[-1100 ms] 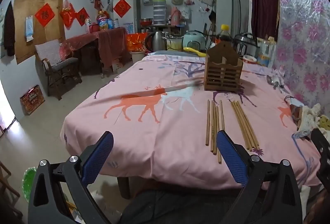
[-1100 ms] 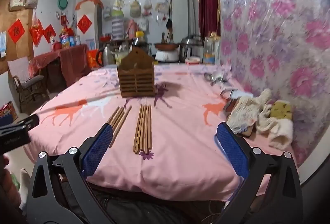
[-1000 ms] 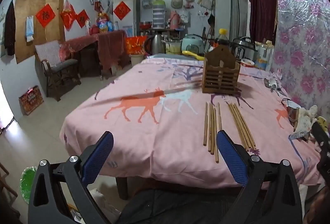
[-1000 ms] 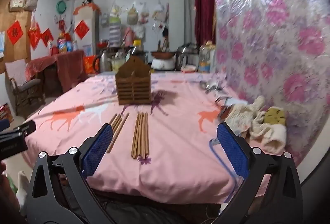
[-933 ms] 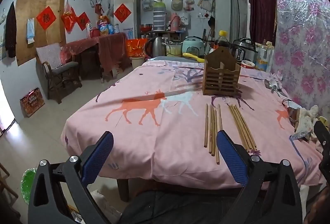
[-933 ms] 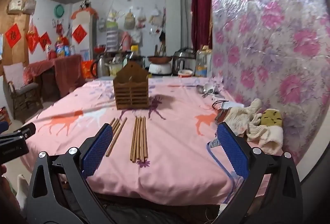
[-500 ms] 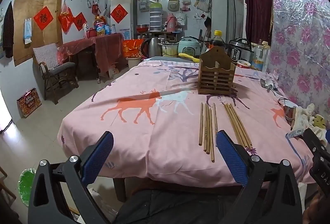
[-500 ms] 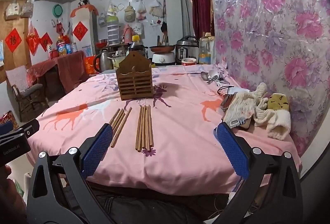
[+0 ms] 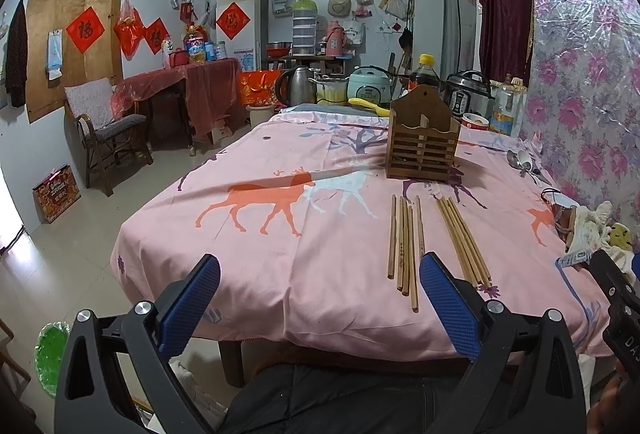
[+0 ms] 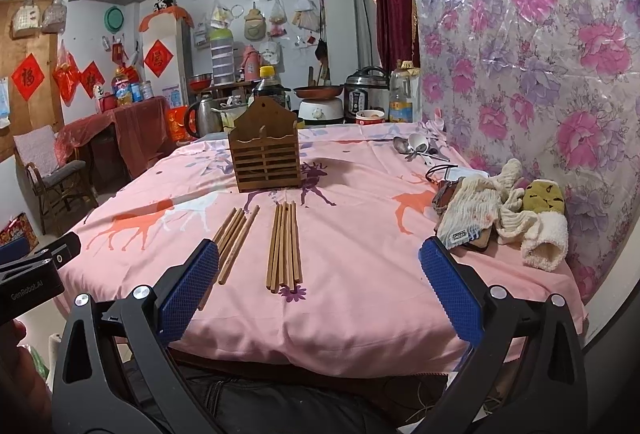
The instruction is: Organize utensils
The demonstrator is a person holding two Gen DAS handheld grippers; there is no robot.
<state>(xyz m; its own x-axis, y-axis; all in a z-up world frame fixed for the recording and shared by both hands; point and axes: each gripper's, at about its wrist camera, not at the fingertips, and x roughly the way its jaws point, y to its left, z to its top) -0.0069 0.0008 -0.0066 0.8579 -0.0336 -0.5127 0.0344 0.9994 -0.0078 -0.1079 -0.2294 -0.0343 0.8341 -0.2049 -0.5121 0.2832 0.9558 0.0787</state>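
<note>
Chopsticks: two bundles, left point(image 9: 404, 242) and right point(image 10: 285, 246), flat on worktop point(image 10: 360, 234), long axes pointing away toward holder point(image 10: 265, 158). Left tongs point(image 9: 320, 304) and right tongs point(image 10: 320, 290) both spread wide, empty, short of the worktop edge. Right tongs face the right bundle almost squarely; judged nearer.

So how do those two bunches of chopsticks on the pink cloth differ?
The left bunch lies slanted and a little fanned, its near ends hidden behind the right gripper's finger; the right bunch lies nearly straight, packed tight, fully in view. Both are plain brown sticks lying flat in front of the wooden holder.
</note>
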